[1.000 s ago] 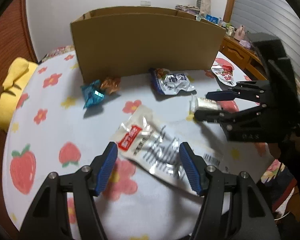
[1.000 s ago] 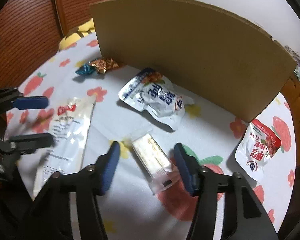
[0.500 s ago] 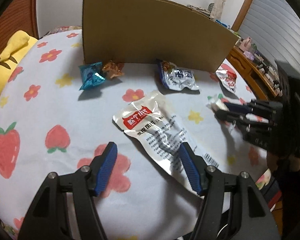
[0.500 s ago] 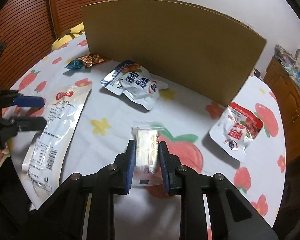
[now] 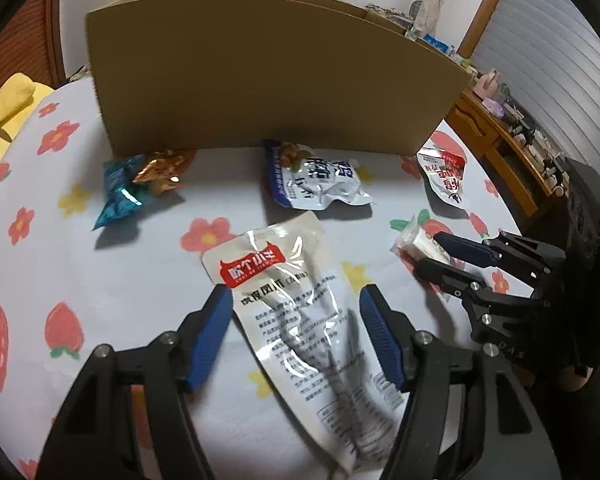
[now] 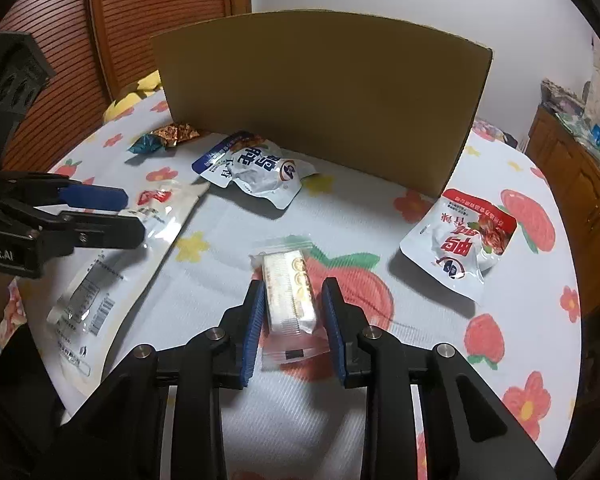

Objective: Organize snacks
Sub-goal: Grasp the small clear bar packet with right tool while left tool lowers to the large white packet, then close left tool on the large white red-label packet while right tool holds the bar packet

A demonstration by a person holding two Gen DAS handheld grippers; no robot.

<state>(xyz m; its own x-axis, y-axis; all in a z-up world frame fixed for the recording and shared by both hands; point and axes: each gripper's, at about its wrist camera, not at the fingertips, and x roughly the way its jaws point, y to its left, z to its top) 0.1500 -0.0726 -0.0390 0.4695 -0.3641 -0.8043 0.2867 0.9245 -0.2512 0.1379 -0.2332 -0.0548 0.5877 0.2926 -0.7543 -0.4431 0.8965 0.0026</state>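
A long silver pouch [image 5: 300, 320] with a red label lies flat on the flowered tablecloth [image 5: 80, 260]. My left gripper [image 5: 296, 294] stands open over it, one blue pad on each side, neither touching. A small white biscuit pack [image 6: 288, 292] in a clear wrapper lies between the fingers of my right gripper [image 6: 293, 284]. Those jaws are opening: the left pad is at the wrapper and a narrow gap shows at the right pad. In the left wrist view the right gripper [image 5: 430, 251] is at the right with the biscuit pack [image 5: 416, 240] at its tips.
An upright cardboard box [image 5: 260, 80] stands at the back. In front of it lie a blue wrapper [image 5: 118, 196], a gold wrapper [image 5: 160, 168], a blue-and-white pouch [image 5: 316, 184] and a red-and-white pouch [image 6: 460, 240]. A yellow cushion [image 5: 8, 108] sits left, a wooden cabinet [image 5: 500, 140] right.
My right gripper closed in around the biscuit pack, then widened slightly. My left gripper slid over the silver pouch, which now lies squarely between its fingers.
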